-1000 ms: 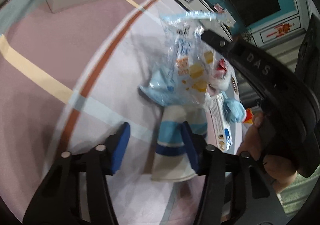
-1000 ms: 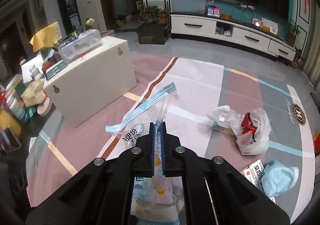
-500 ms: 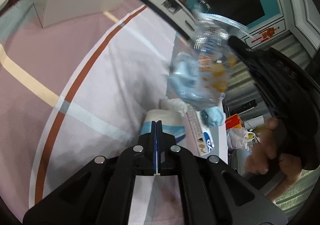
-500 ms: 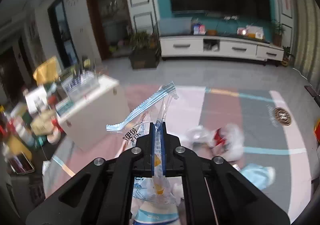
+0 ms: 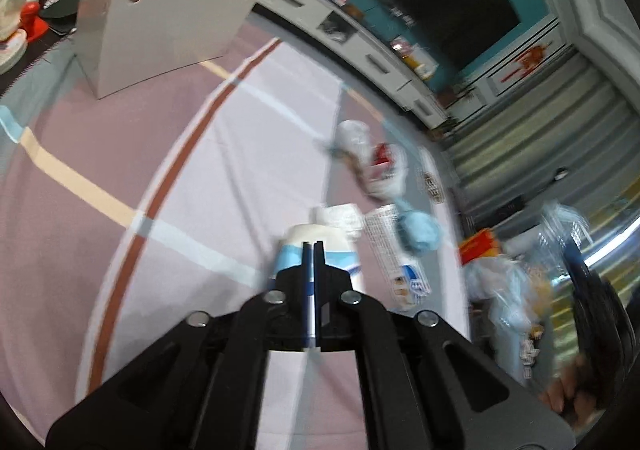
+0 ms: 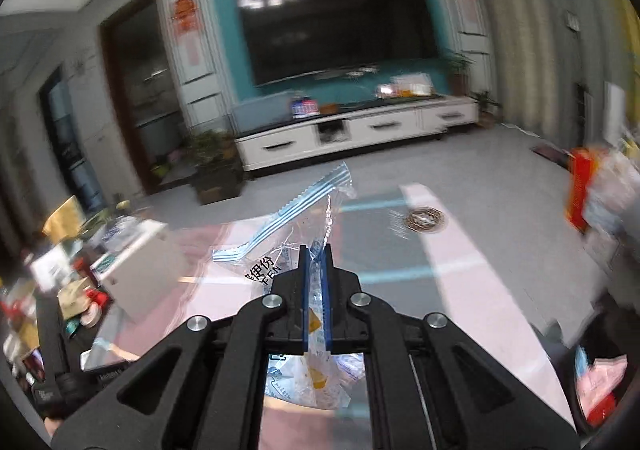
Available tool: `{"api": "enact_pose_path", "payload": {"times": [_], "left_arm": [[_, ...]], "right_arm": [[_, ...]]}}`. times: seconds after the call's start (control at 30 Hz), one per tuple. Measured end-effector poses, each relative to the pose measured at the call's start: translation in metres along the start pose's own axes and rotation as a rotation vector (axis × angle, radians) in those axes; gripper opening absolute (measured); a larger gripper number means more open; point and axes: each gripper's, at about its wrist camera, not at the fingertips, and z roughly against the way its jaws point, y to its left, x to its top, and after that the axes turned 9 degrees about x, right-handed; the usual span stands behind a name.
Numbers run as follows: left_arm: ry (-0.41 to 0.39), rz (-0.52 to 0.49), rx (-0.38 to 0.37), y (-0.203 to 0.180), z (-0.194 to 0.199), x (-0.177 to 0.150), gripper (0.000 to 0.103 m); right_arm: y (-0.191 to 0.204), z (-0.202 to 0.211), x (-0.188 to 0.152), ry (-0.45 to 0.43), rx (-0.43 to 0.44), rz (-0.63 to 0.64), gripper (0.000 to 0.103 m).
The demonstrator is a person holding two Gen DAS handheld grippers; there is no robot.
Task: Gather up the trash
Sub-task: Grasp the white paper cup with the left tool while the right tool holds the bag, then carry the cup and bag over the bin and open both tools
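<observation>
My left gripper [image 5: 313,250] is shut on a squashed white paper cup with blue bands [image 5: 320,240], held a little above the rug [image 5: 200,178]. Beyond it on the rug lie a white tissue [image 5: 340,215], a printed flat carton [image 5: 394,262], a blue face mask [image 5: 420,230] and a white plastic bag with red inside [image 5: 378,166]. My right gripper [image 6: 316,256] is shut on a clear snack wrapper with a blue striped edge [image 6: 296,210], raised in the air. In the left wrist view that wrapper [image 5: 516,290] shows blurred at the far right, above a hand [image 5: 560,398].
A white box-shaped stand [image 5: 160,22] sits at the rug's far left edge with clutter behind it. A long white TV cabinet [image 6: 360,130] lines the far wall. A dark container holding pink and red rubbish [image 6: 600,378] is at the lower right. A red box [image 6: 578,186] stands to the right.
The left gripper closed on the paper cup and lifted it slightly. The right gripper swung right and upward with the wrapper, out from in front of the left gripper.
</observation>
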Motion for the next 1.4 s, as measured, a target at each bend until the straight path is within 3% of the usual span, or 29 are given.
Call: {"api": "enact_pose_path", "payload": {"times": [0.03,0.1,0.13,0.17,0.2,0.27,0.43,0.63,0.73,0.8,0.87,0.93,1.2,1.4], "left_arm": [[0.016,-0.005,0.031,0.0,-0.005,0.0,0.007],[0.028,0.003,0.048,0.002,-0.01,-0.002,0.032],[0.024,0.004,0.06,0.001,-0.012,-0.003,0.053],[0.024,-0.003,0.072,0.0,-0.014,-0.004,0.064],[0.027,-0.016,0.084,-0.002,-0.016,-0.005,0.066],[0.04,-0.037,0.108,-0.009,-0.024,-0.008,0.082],[0.04,-0.103,0.171,-0.029,-0.041,-0.019,0.097],[0.076,-0.172,0.245,-0.046,-0.061,-0.031,0.098],[0.056,-0.199,0.262,-0.051,-0.063,-0.035,0.097],[0.033,-0.211,0.272,-0.054,-0.064,-0.038,0.086],[0.018,-0.222,0.289,-0.055,-0.063,-0.039,0.048],[0.028,-0.212,0.253,-0.056,-0.062,-0.04,0.039],[0.018,-0.195,0.221,-0.06,-0.057,-0.046,0.032],[-0.076,-0.294,0.114,-0.108,-0.012,-0.066,0.032]], "right_arm": [[-0.01,0.005,-0.006,0.015,-0.029,-0.009,0.006],[-0.023,0.013,-0.015,0.031,-0.062,-0.03,0.006],[-0.029,0.016,-0.019,0.035,-0.07,-0.041,0.006],[-0.035,0.02,-0.022,0.039,-0.077,-0.052,0.006],[-0.042,0.024,-0.026,0.036,-0.088,-0.072,0.006],[-0.05,0.029,-0.032,0.038,-0.112,-0.094,0.006],[-0.068,0.034,-0.037,0.034,-0.168,-0.131,0.006],[-0.077,0.038,-0.036,0.026,-0.165,-0.148,0.007],[-0.086,0.042,-0.038,0.022,-0.186,-0.157,0.007],[-0.089,0.044,-0.038,0.02,-0.197,-0.16,0.007],[-0.092,0.049,-0.038,0.012,-0.204,-0.164,0.007],[-0.098,0.055,-0.039,0.001,-0.211,-0.173,0.007],[-0.127,0.077,-0.044,-0.023,-0.262,-0.248,0.007],[-0.151,0.106,-0.039,-0.078,-0.339,-0.267,0.007]]}}
